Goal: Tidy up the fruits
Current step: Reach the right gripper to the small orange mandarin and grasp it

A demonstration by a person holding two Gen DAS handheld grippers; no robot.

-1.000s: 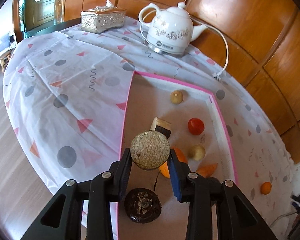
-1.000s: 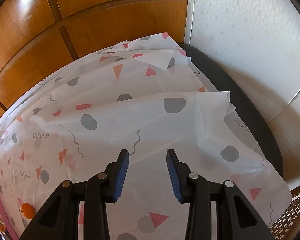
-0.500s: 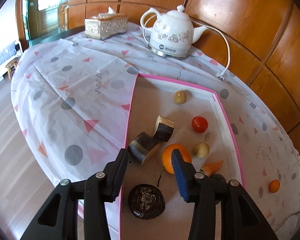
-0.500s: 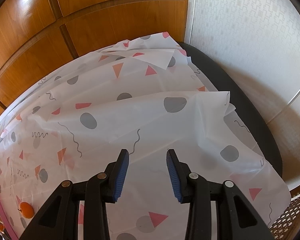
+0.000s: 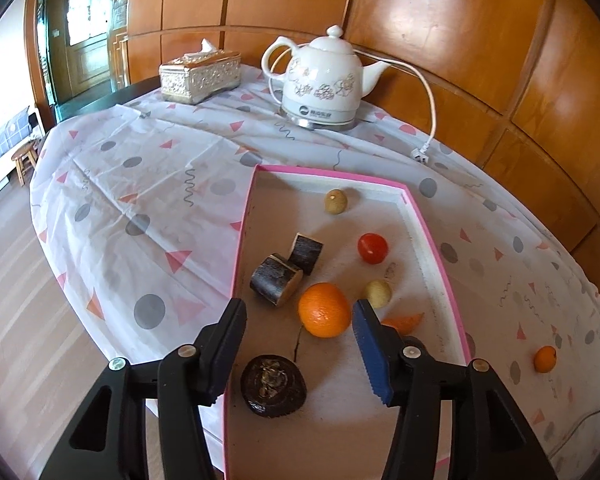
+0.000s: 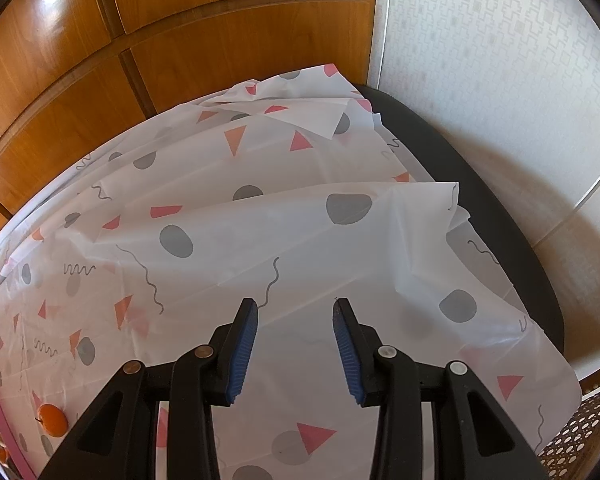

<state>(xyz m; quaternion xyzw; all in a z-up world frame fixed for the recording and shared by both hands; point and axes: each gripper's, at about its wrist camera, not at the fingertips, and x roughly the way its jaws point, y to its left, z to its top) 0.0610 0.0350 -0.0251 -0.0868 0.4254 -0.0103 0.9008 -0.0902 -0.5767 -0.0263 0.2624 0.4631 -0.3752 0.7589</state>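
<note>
My left gripper is open and empty above the near end of a pink-rimmed tray. In the tray lie an orange, a red tomato, two dark sugarcane pieces, two small tan fruits, a carrot piece and a dark round fruit. A small orange lies on the cloth right of the tray; it also shows in the right wrist view. My right gripper is open and empty over bare tablecloth.
A white electric kettle with its cord and a silver tissue box stand at the back of the table. Wood-panelled wall runs behind. The tablecloth hangs over the dark table edge by a white wall.
My left gripper opened and let go of a sugarcane piece, which now lies in the tray beside the other piece. The gripper then pulled back and up. The right gripper stayed still.
</note>
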